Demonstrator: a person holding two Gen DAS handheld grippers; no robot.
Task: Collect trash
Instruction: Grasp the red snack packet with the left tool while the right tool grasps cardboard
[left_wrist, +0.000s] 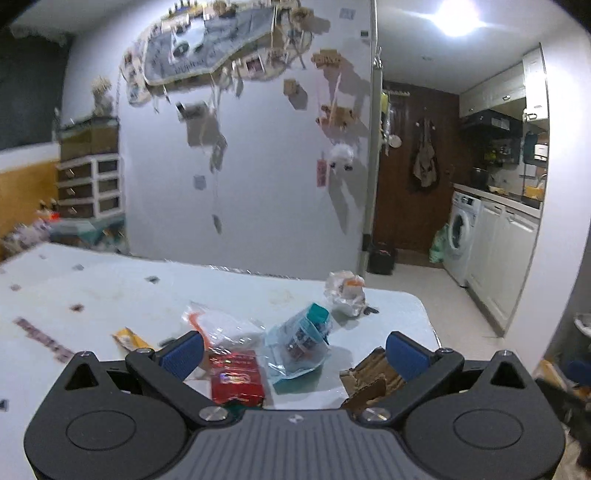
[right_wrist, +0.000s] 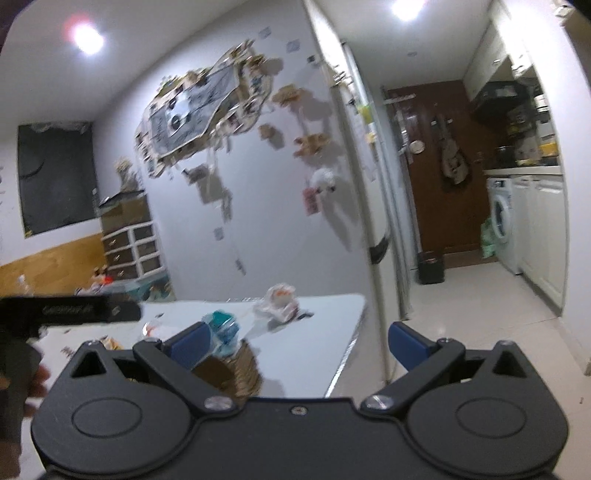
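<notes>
Trash lies scattered on a white table (left_wrist: 110, 288). In the left wrist view my left gripper (left_wrist: 293, 350) hovers open above a red packet (left_wrist: 236, 380), a clear blue-edged bag (left_wrist: 299, 343), a clear wrapper with orange print (left_wrist: 218, 325) and torn brown cardboard (left_wrist: 369, 380). A crumpled white plastic bag (left_wrist: 345, 293) sits farther back near the table's end, and a yellow wrapper (left_wrist: 129, 338) lies to the left. My right gripper (right_wrist: 301, 343) is open and holds nothing, over the table's right edge, with the cardboard (right_wrist: 232, 369) by its left finger.
The left gripper's black body (right_wrist: 70, 308) and a hand (right_wrist: 33, 380) show at left in the right wrist view. A tall white fridge (right_wrist: 373, 206) stands past the table. A black bin (right_wrist: 430, 267), brown door, washing machine (right_wrist: 502, 221) and kitchen cabinets lie beyond open floor.
</notes>
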